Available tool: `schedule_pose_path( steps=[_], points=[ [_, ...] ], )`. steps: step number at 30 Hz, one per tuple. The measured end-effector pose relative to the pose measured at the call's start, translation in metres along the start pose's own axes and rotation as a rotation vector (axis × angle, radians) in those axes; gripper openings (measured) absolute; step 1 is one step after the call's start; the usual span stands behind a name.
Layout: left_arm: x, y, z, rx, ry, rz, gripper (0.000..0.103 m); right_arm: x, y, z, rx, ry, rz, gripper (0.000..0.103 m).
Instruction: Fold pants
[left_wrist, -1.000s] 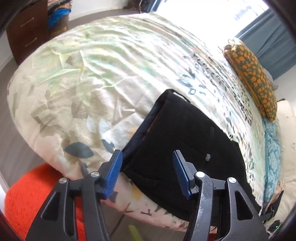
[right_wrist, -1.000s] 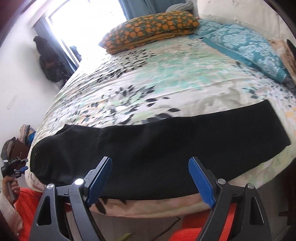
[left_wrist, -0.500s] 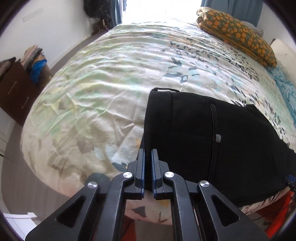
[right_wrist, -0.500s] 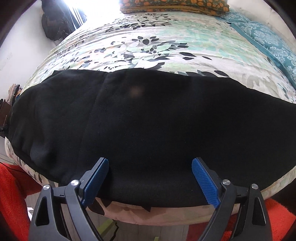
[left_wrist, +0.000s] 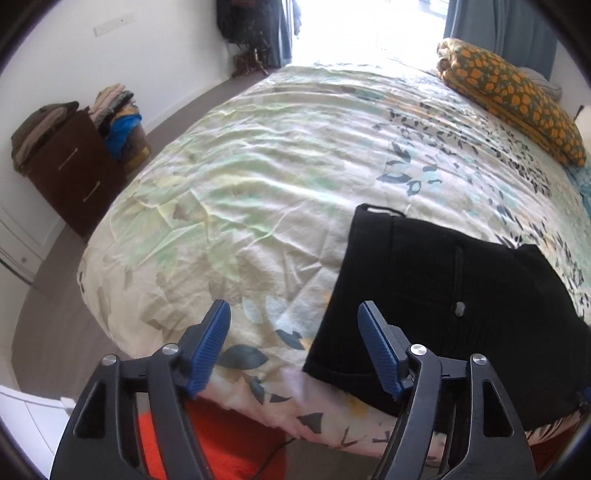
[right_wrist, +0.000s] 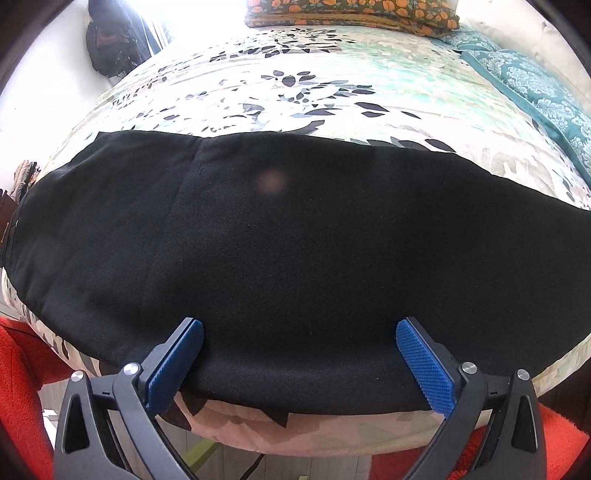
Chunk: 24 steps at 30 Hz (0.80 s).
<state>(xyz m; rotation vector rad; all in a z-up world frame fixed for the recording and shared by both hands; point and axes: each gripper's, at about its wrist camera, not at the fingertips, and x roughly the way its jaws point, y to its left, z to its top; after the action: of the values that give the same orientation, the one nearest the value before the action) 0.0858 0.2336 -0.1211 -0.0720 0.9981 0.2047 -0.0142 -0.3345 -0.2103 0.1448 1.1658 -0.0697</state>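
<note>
I see black pants (right_wrist: 295, 251) flat along near edge of bed, on floral duvet (left_wrist: 258, 192), waistband end (left_wrist: 373, 210) toward my left. Left gripper (left_wrist: 293, 347) jaws have just been opening; now parted, nothing between pads, hovering above duvet just beside waistband corner. Right gripper (right_wrist: 299, 354) jaws have just been opening too; spread wide, low over pants' near edge, cloth below gap, pads (right_wrist: 424, 369) not pinching. Orange-patterned pillow (left_wrist: 517, 99) at far end. Red rug (right_wrist: 22, 387) on floor below bed edge.
</note>
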Motion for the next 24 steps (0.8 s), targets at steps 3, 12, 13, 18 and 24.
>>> schedule_pose_path(
  steps=[3, 12, 13, 18, 24],
  points=[
    [-0.019, -0.04, 0.005, 0.063, -0.047, -0.066, 0.075, -0.001, 0.001, 0.0, 0.001, -0.004, -0.002, 0.103],
    [-0.027, -0.183, -0.01, 0.281, -0.106, -0.217, 0.086, -0.003, 0.0, -0.002, -0.008, -0.012, 0.009, 0.103],
    [-0.021, -0.194, -0.014, 0.293, -0.099, -0.222, 0.086, -0.003, 0.0, -0.003, -0.01, -0.014, 0.01, 0.103],
    [0.022, -0.238, -0.053, 0.438, 0.011, -0.17, 0.086, -0.003, 0.0, -0.003, -0.011, -0.02, 0.008, 0.103],
    [0.021, -0.229, -0.084, 0.551, 0.035, -0.137, 0.09, -0.003, 0.0, -0.004, -0.015, -0.022, 0.013, 0.103]
  ],
)
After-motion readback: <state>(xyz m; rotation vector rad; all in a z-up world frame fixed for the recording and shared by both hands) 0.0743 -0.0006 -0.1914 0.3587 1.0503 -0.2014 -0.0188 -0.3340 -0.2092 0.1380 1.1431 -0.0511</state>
